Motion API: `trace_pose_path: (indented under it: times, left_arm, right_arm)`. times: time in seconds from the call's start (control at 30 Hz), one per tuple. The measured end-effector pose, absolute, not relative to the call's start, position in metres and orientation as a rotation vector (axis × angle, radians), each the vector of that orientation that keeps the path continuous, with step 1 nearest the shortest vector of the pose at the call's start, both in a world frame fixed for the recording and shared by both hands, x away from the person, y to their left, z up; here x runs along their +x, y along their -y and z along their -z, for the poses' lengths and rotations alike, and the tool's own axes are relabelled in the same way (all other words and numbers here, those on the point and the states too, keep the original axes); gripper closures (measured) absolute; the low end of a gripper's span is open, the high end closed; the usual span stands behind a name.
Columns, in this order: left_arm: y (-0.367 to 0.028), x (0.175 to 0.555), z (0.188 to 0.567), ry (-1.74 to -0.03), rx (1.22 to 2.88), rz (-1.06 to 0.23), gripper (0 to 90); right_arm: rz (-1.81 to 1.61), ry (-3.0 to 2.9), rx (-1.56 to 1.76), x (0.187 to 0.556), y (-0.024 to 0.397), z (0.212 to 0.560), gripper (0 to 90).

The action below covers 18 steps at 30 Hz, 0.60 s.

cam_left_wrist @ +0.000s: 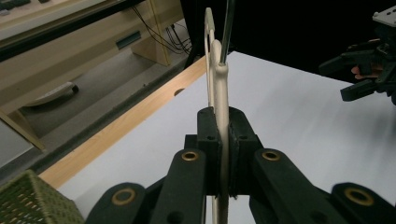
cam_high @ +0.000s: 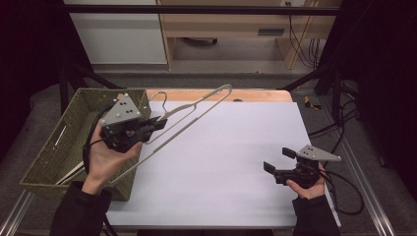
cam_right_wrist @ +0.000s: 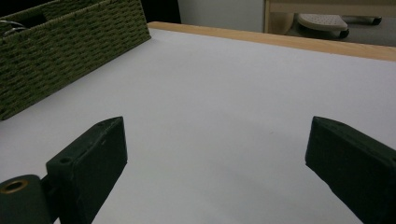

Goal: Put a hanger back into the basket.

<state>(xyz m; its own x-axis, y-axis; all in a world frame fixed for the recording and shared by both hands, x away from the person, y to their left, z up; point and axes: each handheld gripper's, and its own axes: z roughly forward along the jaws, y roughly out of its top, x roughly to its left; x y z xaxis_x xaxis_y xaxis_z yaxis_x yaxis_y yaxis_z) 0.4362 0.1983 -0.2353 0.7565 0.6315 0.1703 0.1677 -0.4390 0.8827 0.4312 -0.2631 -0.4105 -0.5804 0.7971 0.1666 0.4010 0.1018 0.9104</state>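
White table covering [cam_high: 231, 147] carries one green woven basket [cam_high: 54, 152] at its left edge. One cream hanger [cam_high: 196, 110] hangs above it, clamped in the left gripper [cam_high: 160, 123]. Well apart, the right gripper [cam_high: 278, 160] rests with jaws spread, holding nothing.

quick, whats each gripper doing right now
Left gripper: shut on a pale cream clothes hanger with a metal hook, lifted above the white table.
Right gripper: open, empty.
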Motion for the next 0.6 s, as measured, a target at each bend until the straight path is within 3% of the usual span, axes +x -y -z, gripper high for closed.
trace_pose_path:
  times: [0.6]
  left_arm:
    - [-0.275, 0.456, 0.223, -0.677, 1.994, -0.710, 85.6]
  right_arm:
    - [-1.469, -2.036, 1.162, 0.432, 0.263, 0.412, 6.1]
